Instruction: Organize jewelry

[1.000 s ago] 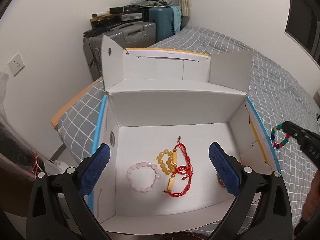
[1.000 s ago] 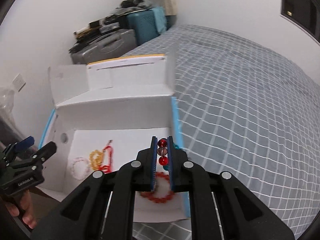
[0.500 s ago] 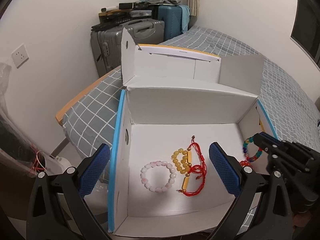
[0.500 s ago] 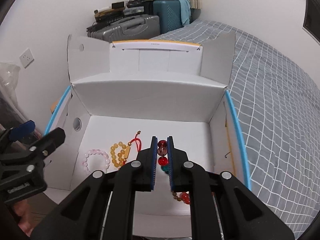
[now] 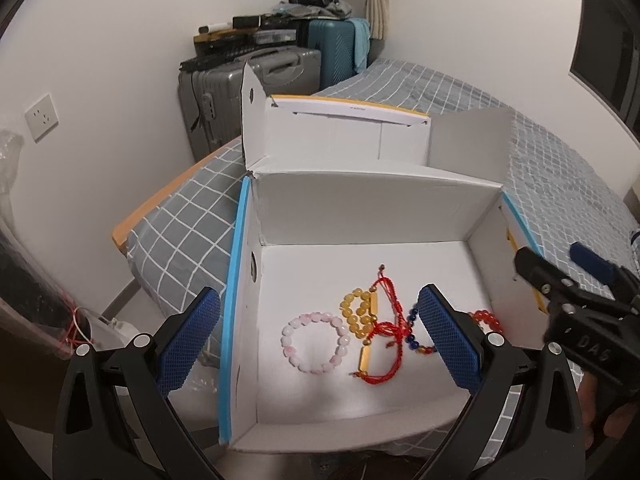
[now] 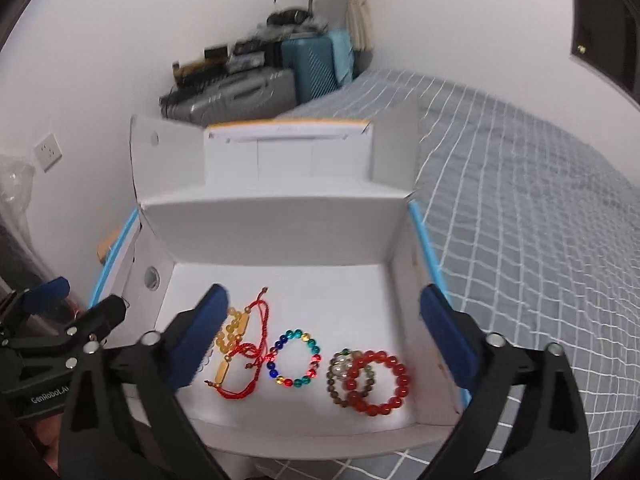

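An open white cardboard box point(image 6: 280, 232) point(image 5: 360, 208) lies on the bed. On its floor lie a pink bead bracelet point(image 5: 314, 342), a yellow bead bracelet point(image 6: 230, 332), a red cord bracelet point(image 6: 244, 364), a multicoloured bead bracelet point(image 6: 294, 358), a grey-brown bead bracelet point(image 6: 340, 372) and a red bead bracelet point(image 6: 380, 384). My right gripper point(image 6: 323, 292) point(image 5: 558, 258) hovers over the box's near right part; its jaws are opening wide with nothing between them, the multicoloured bracelet lying free below. My left gripper point(image 5: 318, 294) point(image 6: 78, 299) is open and empty at the box's near left side.
The bed has a grey checked cover point(image 6: 520, 240) running off to the right. Grey and teal suitcases point(image 5: 256, 80) piled with clutter stand against the wall behind the box. A wall socket point(image 5: 42, 116) and a plastic bag point(image 5: 24, 280) are at the left.
My right gripper carried the multicoloured bracelet over the box and opened; the bracelet now lies on the box floor. My left gripper drifted to the left.
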`<state>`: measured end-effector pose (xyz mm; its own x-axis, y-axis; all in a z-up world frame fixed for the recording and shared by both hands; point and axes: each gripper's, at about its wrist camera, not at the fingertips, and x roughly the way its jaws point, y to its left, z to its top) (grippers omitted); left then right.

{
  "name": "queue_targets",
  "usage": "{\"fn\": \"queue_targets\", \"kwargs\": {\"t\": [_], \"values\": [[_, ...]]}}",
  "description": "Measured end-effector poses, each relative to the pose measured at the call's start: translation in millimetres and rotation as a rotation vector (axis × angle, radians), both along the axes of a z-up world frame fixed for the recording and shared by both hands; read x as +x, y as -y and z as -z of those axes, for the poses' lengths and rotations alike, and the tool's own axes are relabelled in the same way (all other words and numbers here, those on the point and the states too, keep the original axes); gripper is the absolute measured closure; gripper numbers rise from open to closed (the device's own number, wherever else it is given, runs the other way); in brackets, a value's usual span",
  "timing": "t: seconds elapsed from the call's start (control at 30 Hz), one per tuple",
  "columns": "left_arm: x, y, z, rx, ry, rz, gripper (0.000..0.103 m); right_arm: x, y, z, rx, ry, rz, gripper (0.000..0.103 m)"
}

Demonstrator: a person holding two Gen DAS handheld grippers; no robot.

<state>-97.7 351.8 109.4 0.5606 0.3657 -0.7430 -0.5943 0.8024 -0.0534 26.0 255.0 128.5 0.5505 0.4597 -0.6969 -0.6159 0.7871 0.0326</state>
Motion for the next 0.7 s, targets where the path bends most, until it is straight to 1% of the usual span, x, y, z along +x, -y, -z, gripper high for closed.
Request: {"fn": "queue_targets", "kwargs": {"t": [0.1,0.23,0.4,0.5,0.53,0.7], "values": [[-11,12,-4,0.000,0.038,0.012,0.006,-11,15,-5,0.007,0.034,0.013,0.007],[-27,28,-6,0.001,0.090,0.028,0.006,-32,37,-4,0.010,0.079,0.018,0.007],[-51,51,4,-0.004,0.123,0.051,0.006,-58,65,6,0.019,0.099,0.033,0.007],[-63,62,11,0.013,0.127,0.049,0.006,-70,76,12,0.025,0.089,0.030,0.007],[-67,66,15,0.025,0.120,0.047,0.006,-75,79,14,0.026,0.092,0.030,0.007],[-74,72,29,0.033,0.095,0.029,0.006,-86,85,21,0.032,0.085,0.030,0.007]]}}
